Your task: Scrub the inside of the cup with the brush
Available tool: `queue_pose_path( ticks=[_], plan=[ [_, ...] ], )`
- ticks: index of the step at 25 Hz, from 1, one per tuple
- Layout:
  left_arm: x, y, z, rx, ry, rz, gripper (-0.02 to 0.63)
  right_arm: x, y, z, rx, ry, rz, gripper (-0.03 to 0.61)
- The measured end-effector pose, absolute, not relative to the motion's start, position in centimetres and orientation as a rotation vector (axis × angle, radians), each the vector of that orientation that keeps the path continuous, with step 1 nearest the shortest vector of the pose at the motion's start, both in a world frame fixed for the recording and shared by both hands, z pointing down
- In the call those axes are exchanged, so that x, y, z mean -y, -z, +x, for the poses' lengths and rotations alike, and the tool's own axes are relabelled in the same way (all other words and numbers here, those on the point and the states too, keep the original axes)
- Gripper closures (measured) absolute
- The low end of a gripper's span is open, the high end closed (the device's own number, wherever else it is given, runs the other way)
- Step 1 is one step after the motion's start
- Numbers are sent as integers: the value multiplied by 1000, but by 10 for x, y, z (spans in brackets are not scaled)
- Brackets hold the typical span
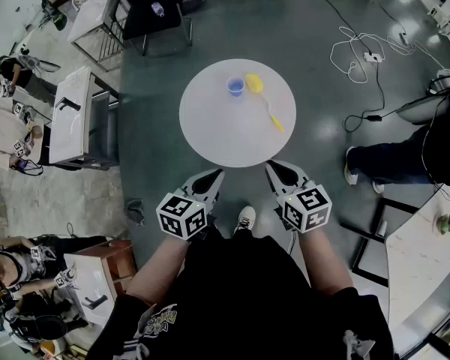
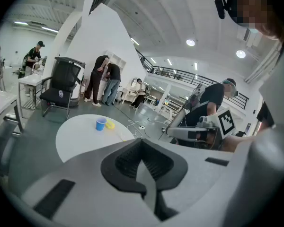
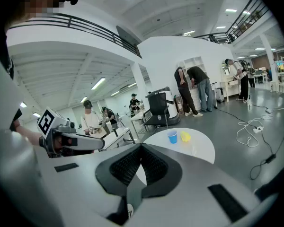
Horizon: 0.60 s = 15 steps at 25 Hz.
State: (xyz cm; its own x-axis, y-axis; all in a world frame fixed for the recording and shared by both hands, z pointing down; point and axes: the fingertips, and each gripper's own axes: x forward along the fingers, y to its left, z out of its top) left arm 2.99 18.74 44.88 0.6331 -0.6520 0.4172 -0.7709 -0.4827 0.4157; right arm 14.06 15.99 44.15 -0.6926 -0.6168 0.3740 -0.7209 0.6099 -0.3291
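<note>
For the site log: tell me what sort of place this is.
Probably a big open lab or workshop hall: loose cables on the grey floor, white work tables with people at them, and a mezzanine railing overhead.

Round white table (image 1: pixel 210 130), blue cup (image 1: pixel 235 86) upright on it, yellow brush (image 1: pixel 255 83) lying just beside the cup

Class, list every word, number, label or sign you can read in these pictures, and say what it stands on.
No text can be read anywhere.
Marker cubes: black-and-white square patterns only, no letters or numbers.
Shirt print: white, too blurred to read.
Cup and brush: no label visible.
</note>
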Motion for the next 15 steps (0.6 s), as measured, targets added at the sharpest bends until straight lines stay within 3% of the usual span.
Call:
queue_pose_path(
  ticks=[15],
  plan=[
    [-191,-447,23,1113,-279,2284,607,-161,-434,136,2642,-669,1132,555]
  ],
)
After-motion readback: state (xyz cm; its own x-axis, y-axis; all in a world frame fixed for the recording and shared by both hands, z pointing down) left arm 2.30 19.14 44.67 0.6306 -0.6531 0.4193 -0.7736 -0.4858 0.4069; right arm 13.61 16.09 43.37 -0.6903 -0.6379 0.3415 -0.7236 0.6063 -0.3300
